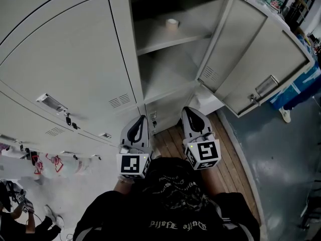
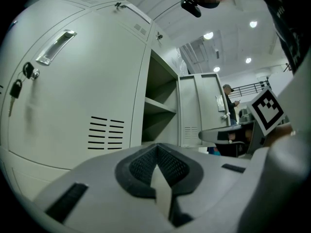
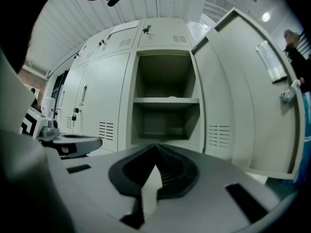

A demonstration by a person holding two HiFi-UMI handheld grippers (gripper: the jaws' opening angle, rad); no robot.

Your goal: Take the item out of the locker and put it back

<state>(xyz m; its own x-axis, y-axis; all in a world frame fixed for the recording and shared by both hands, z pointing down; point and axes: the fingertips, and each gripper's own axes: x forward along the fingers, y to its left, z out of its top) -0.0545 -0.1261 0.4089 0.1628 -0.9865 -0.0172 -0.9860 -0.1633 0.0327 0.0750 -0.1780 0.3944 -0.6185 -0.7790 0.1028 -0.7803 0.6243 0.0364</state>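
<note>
The grey locker (image 1: 170,59) stands open, its door (image 1: 251,59) swung out to the right. A small pale roll (image 1: 172,23) sits on the upper shelf; the lower compartment looks bare. In the right gripper view the roll is only a faint sliver (image 3: 171,97) above the shelf edge. My left gripper (image 1: 141,118) and right gripper (image 1: 188,109) hang side by side close to my chest, well short of the locker. Both are shut with nothing between their jaws. The right gripper (image 3: 156,147) points at the open compartment, and the left gripper (image 2: 156,148) at the closed door beside it.
Closed locker doors fill the left, one with a handle (image 1: 52,103) and hanging keys (image 1: 68,119). A wooden strip of floor (image 1: 225,154) runs under the open door. A blue box (image 1: 301,87) stands at the right, and a person (image 2: 229,101) stands in the distance.
</note>
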